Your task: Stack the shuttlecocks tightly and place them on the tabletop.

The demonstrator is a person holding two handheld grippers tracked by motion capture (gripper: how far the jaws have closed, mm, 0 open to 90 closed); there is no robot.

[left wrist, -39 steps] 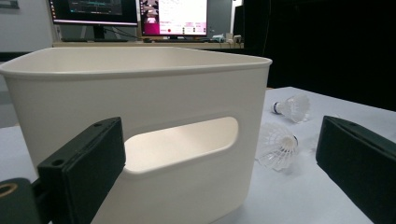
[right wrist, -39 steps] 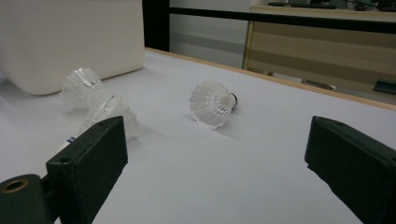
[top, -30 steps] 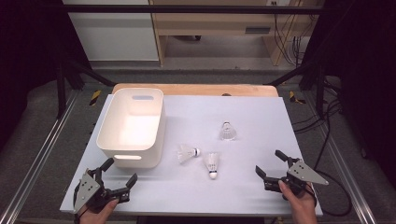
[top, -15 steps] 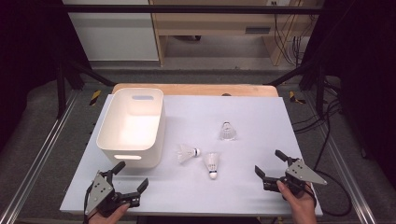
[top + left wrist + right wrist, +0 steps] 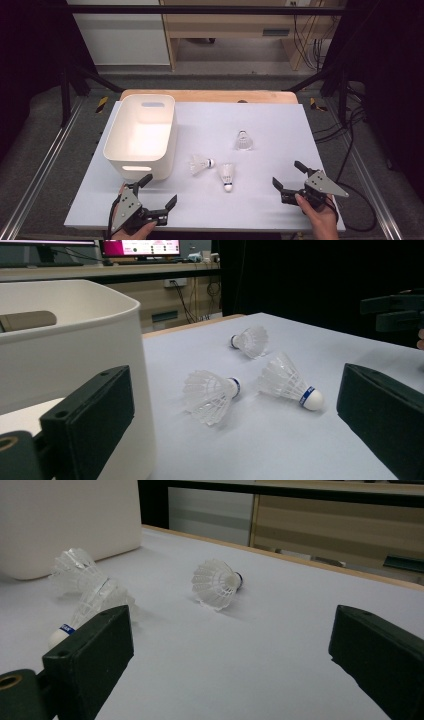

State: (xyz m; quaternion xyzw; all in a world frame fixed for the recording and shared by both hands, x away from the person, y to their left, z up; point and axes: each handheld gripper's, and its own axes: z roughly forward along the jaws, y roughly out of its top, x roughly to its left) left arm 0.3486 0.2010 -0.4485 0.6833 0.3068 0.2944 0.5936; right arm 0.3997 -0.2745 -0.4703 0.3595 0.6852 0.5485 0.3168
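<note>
Three shuttlecocks (image 5: 226,176) are seen lying at the table's (image 5: 280,125) centre, at 3 o'clock of the white bin (image 5: 141,136). The left gripper (image 5: 157,197), at 7 o'clock, and the right gripper (image 5: 288,177), at 5 o'clock, are both held with jaws spread wide and empty.

Three white shuttlecocks, the left (image 5: 200,164), the near (image 5: 227,174) and the far (image 5: 243,141), carry blue bands by their cork tips. The bin (image 5: 122,135) is plain white and the table sheet (image 5: 280,125) pale lilac-white with a wooden far edge. The jaws of both grippers, left (image 5: 159,195) and right (image 5: 288,175), are black.

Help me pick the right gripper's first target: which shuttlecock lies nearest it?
The shuttlecock lying with its cork toward the table's near edge; the right gripper is beside it, the other two farther.
</note>
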